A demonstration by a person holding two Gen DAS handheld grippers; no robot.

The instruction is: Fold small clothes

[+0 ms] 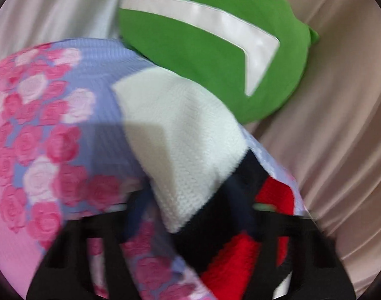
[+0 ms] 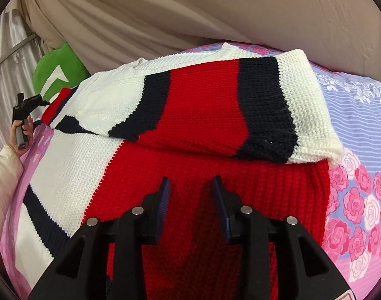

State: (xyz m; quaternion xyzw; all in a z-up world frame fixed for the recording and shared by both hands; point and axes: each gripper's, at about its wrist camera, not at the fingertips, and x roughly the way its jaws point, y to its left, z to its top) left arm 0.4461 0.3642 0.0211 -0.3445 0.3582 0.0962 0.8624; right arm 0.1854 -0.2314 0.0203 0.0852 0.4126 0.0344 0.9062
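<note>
The left gripper [image 2: 41, 101] is pinching the knitted sweater's [image 2: 203, 105] striped cuff [image 2: 56, 105]. The right gripper [image 2: 190, 200] is hovering above the red body, jaws parted, holding nothing.

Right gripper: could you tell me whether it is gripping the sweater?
No, the right gripper hovers open above the sweater, its fingers apart.

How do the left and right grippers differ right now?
The left gripper looks closed on the striped sleeve cuff; the right gripper is open and holds nothing. The left gripper is at the sweater's far edge; the right gripper hovers over its near red part. The left gripper's view is motion-blurred, the right gripper's sharp. Both are at the same sweater.
</note>
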